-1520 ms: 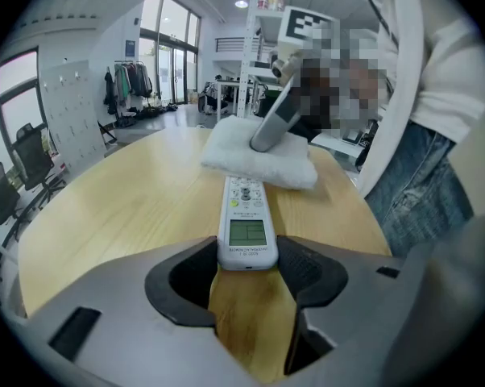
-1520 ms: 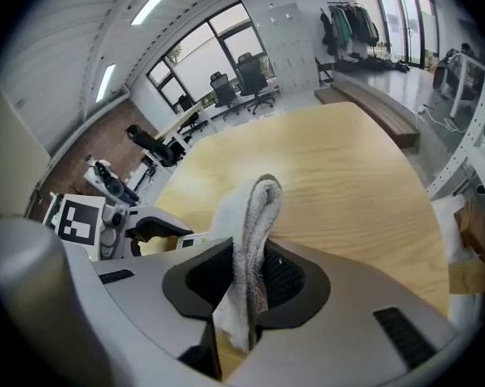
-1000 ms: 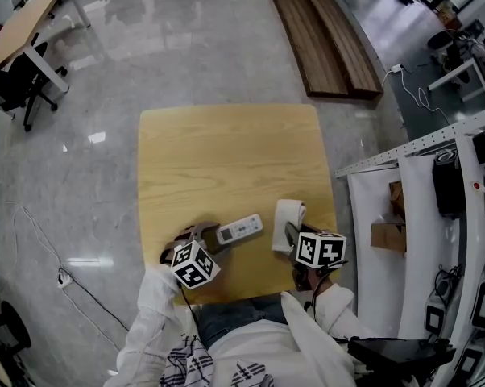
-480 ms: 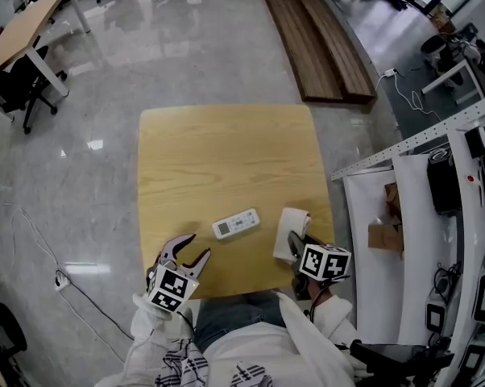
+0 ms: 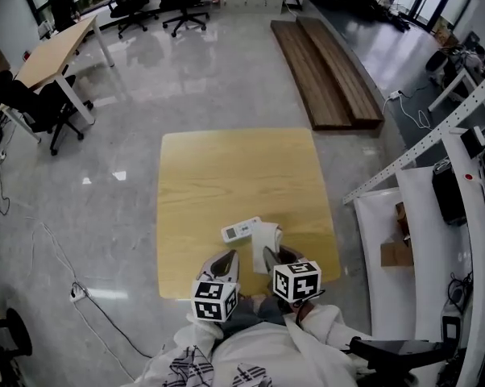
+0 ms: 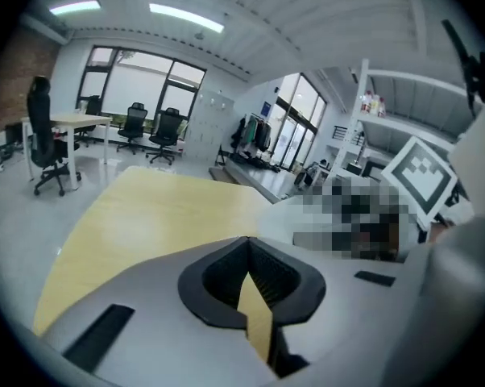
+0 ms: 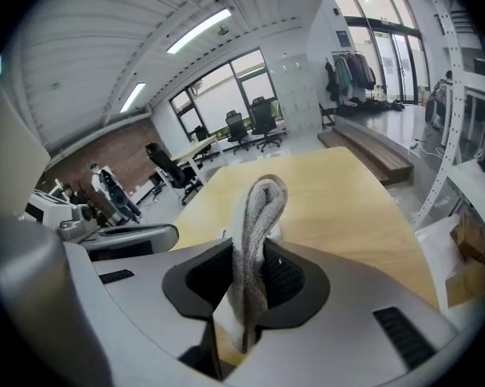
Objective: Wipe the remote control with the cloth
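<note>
Cloth (image 7: 259,216), pinched in the right tongs (image 7: 250,258), hung just beside the remote (image 5: 241,230) on the worktop (image 5: 226,176); left tongs (image 6: 246,242), just snapped together, were empty; wiping was either ahead or over.

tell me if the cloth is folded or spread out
Folded: in the right gripper view the cloth is doubled over, its bend sticking up from the right tool pinching it.

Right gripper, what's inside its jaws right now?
The grey right gripper is shut on a folded white terry cloth, which stands up out of the jaws. The jaws cover its lower end, and the cloth hides the light wooden table directly behind.
</note>
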Motion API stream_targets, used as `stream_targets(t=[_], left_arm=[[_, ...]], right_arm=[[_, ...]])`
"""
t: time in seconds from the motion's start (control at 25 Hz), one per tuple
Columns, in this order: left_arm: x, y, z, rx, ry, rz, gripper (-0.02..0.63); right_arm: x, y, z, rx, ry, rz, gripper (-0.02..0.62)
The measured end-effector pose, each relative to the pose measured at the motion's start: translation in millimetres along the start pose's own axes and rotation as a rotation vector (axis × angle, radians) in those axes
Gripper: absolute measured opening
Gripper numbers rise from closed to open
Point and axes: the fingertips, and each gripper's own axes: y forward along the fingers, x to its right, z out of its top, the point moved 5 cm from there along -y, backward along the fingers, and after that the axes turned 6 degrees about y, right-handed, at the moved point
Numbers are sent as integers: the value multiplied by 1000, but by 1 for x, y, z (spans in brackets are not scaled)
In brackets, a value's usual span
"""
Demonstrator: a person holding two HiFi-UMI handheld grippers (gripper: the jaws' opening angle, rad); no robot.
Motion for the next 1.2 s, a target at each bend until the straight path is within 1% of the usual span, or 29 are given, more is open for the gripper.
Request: stream_targets(t=[0.08,0.2,0.36,0.44,0.56,0.68,0.92,1.2], left_arm=[[6,-7,0,22,-29,31,2],[11,-26,7,79,-21,71,2],[22,-55,19,159,-43,139,2],[31,-66,21,178,-43,157,2],[42,-76,15,176,-34,155,2],[47,-81,12,181,-30,141,2],[51,-99,25,238,25,132,2],[50,-107,23,254,12,131,2]], right_arm=[[1,-9,0,21,-12,15,89],[3,-27,2,76,-33,38,89],[3,-57,-1,128,-53,37,89],[2,-68,-4,142,-55,40,89],[-6,-79,-15,149,-46,50,89],[-16,-86,-22,162,-64,49,89],[-43,-99,-30,215,-83,44,89],[-53,-111,-34,243,-94,47,89]])
